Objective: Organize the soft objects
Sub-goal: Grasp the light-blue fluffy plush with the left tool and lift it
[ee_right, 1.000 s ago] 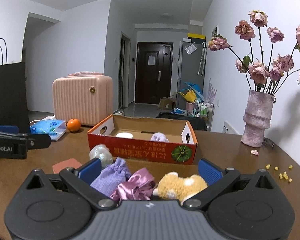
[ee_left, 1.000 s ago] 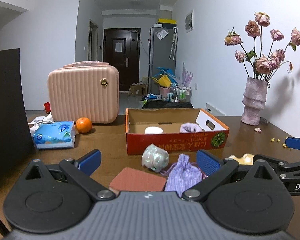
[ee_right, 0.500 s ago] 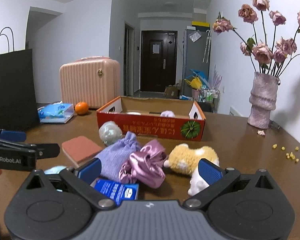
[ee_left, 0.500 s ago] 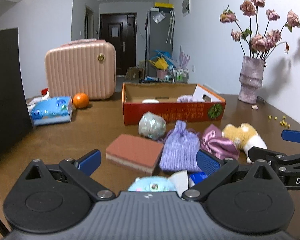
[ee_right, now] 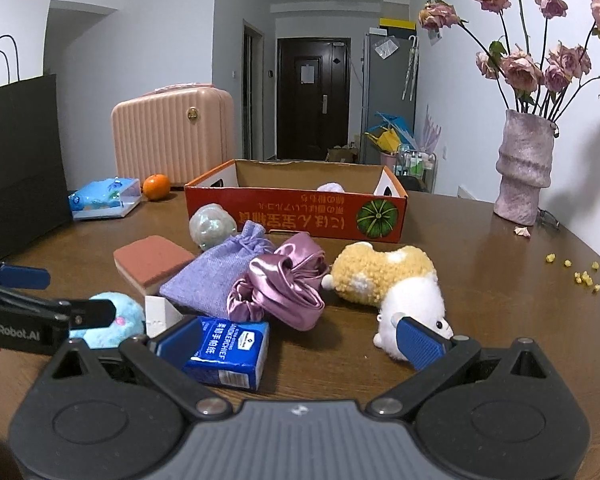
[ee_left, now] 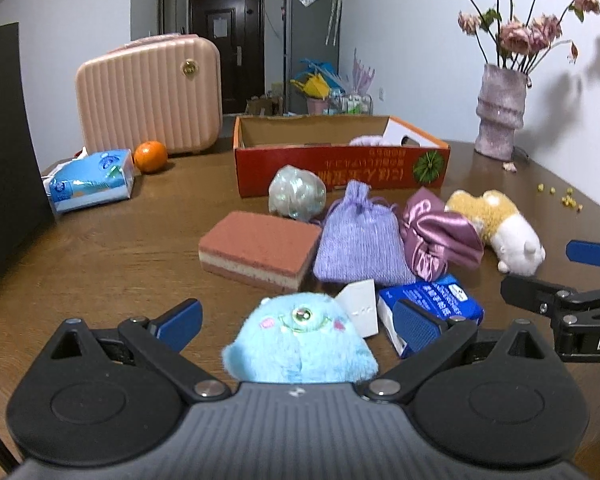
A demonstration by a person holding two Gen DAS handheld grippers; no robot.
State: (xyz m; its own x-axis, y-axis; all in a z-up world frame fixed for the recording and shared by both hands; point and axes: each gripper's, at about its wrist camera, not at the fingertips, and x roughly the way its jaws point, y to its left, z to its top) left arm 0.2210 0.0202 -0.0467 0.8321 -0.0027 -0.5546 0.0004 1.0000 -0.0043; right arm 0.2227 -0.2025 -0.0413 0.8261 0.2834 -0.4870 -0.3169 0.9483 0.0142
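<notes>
Soft items lie in a cluster on the brown table: a light-blue plush, a red-brown sponge, a lilac drawstring pouch, a pink satin scrunchie, a yellow-and-white plush and an iridescent ball. Behind them stands an orange cardboard box with something lilac inside. My left gripper is open, and the blue plush sits between its fingers without being squeezed. My right gripper is open over a blue handkerchief pack, its right finger in front of the yellow-and-white plush.
A pink suitcase, an orange and a blue tissue pack stand at the back left. A black paper bag rises at the left edge. A vase of dried roses and yellow crumbs are at the right.
Both grippers have drawn back toward the near table edge, still open. The blue plush and the blue handkerchief pack have come into view between their fingers.
</notes>
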